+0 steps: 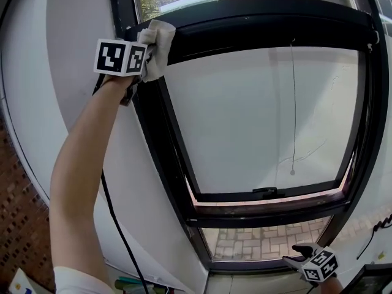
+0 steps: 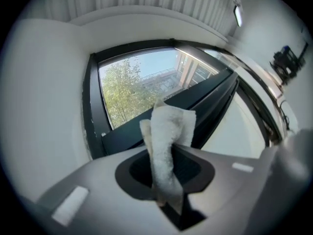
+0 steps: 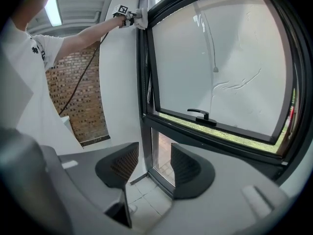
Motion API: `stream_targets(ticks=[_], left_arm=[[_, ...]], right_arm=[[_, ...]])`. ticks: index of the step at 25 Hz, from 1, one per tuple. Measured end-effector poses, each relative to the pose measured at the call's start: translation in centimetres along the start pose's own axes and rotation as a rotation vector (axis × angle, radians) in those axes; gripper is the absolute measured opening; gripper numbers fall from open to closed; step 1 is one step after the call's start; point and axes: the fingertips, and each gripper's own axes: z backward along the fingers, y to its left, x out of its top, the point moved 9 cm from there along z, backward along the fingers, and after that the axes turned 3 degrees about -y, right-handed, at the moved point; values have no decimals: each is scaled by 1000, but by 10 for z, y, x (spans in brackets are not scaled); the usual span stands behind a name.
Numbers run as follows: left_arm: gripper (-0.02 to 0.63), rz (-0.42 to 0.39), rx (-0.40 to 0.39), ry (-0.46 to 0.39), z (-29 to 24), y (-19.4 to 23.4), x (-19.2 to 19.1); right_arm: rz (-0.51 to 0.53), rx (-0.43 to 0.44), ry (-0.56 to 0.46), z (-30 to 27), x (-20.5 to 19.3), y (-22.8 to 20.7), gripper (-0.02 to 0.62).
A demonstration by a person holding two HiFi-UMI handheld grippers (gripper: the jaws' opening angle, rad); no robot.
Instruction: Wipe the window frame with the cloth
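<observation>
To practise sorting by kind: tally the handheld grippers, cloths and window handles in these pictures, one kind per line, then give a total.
Grippers: 2, the left gripper and the right gripper
Cloth: 1
Window handle: 1
Total: 4

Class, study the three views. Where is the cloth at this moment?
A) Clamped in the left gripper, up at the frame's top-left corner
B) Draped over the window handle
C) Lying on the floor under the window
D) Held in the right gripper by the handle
A: the left gripper is shut on the cloth against the window frame; the right gripper is open and empty.
</observation>
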Motion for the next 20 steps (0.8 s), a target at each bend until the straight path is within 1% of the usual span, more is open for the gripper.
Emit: stream_targets(ticks=[2,7,8,10,13,15,20], left_arm=[[94,-145,28,17,6,-3,4],[94,-623,169,36,22,-14,15],[94,-699,191,50,23,-17,13],[94,-808,226,93,23,-22,5],[94,-912,248,167,16,-32,-16],[94,-952,234,205,12,-40,-33],[92,-959,188,234,5,-55,-69]], right_arm=[[0,4,0,-5,1,7,204],[8,11,-3,-14,4,20,204],[11,15,-3,-17,5,22,204],[19,26,-2,-21,7,25,204],[26,40,3,-24,8,29,204],[29,45,5,-26,9,30,204],[33,46,18,-26,12,31,204]])
